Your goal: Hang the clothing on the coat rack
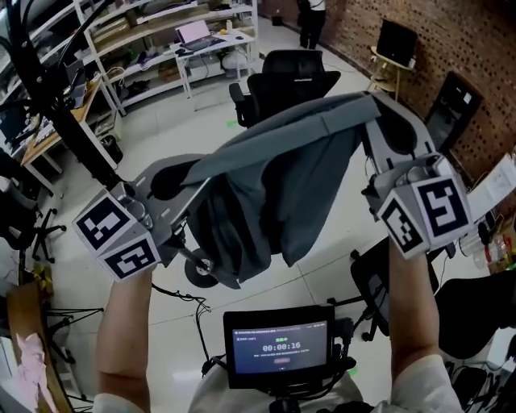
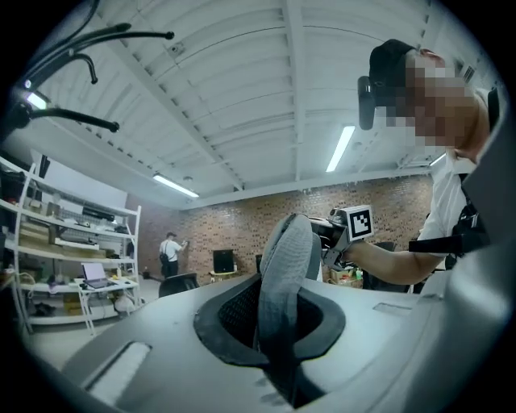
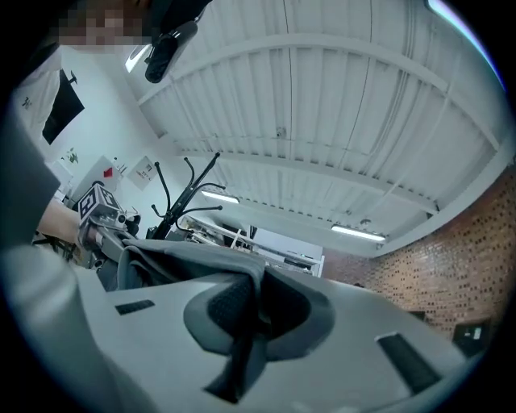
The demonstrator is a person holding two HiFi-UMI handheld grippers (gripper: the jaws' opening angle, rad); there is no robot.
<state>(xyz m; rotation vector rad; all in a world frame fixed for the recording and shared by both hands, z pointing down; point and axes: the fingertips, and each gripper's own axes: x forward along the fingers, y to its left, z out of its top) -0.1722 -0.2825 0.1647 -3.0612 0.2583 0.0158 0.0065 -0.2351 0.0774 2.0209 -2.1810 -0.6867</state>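
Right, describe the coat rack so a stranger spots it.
Find the white shelving along the far wall in the head view. At its left end a thin black pole rises: the coat rack. Nothing else is so dark, slender and branched into curved hooks.

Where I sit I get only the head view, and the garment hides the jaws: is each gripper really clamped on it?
Observer: Yes for the left gripper: its own view shows the jaws shut on a fold of the garment.
Operator: And the right?
Observer: The right gripper is likewise shut on the garment's edge, which runs from there toward the left gripper.
Operator: Are the hooks free?
Observer: In the left gripper view the arms of the rack that show overhead are bare.
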